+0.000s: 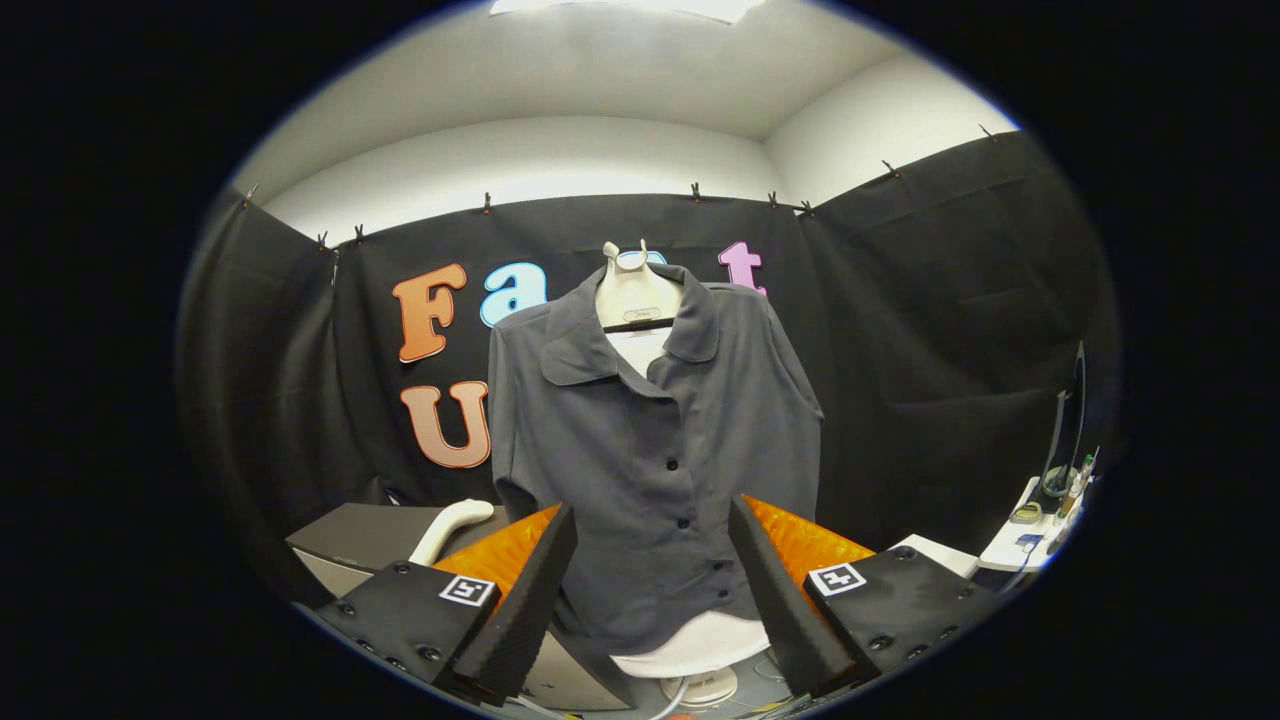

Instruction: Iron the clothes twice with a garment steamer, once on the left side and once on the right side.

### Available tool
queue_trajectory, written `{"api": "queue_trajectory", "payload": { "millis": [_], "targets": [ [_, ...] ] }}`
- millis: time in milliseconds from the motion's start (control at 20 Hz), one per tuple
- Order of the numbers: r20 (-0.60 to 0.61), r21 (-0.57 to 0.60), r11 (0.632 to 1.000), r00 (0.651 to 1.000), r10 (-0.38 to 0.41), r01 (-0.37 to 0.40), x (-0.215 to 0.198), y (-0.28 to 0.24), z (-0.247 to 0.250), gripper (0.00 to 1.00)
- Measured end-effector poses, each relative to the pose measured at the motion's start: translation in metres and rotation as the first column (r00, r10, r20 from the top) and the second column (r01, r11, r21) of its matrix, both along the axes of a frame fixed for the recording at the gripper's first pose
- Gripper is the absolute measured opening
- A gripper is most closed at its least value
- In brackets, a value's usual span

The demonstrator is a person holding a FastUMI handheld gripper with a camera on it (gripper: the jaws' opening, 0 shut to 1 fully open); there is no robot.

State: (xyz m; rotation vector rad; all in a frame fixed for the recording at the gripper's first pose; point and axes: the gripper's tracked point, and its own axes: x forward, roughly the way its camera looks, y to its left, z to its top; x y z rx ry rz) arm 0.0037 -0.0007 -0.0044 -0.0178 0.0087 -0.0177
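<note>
A dark grey button-up shirt (pixel 650 450) hangs on a white mannequin torso (pixel 636 295) straight ahead of me, beyond my fingers. My gripper (pixel 652 580) is open, its two fingers spread wide on either side of the shirt's lower front, with nothing held between them. A white curved handle (pixel 448 528), apparently the garment steamer, rests on a grey box to the left of the left finger. The mannequin's white base (pixel 700 650) shows under the shirt hem.
A grey box (pixel 355 545) sits low on the left. To the right stands a white table (pixel 1020 540) with small items and a monitor (pixel 1070 420). Cables lie by the mannequin's foot (pixel 700 688).
</note>
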Motion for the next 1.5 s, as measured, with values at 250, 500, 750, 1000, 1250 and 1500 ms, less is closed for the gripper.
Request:
{"api": "queue_trajectory", "payload": {
  "millis": [250,500,750,1000,1250,1500],
  "targets": [
    [-0.009,-0.008,1.000,1.000,0.008,-0.008,0.001,0.008,-0.002,0.98],
    [-0.032,-0.032,0.999,0.999,0.041,-0.042,0.009,0.032,-0.010,0.98],
    [-0.071,-0.039,0.994,0.993,0.095,-0.098,0.027,0.073,-0.022,0.98],
    [-0.130,-0.048,0.982,0.976,0.173,-0.181,0.047,0.132,-0.041,0.98],
    [-0.172,-0.041,0.960,0.948,0.267,-0.277,0.062,0.200,-0.056,0.98],
    [-0.224,-0.069,0.940,0.924,0.311,-0.333,0.084,0.257,-0.077,0.98]
  ]
}}
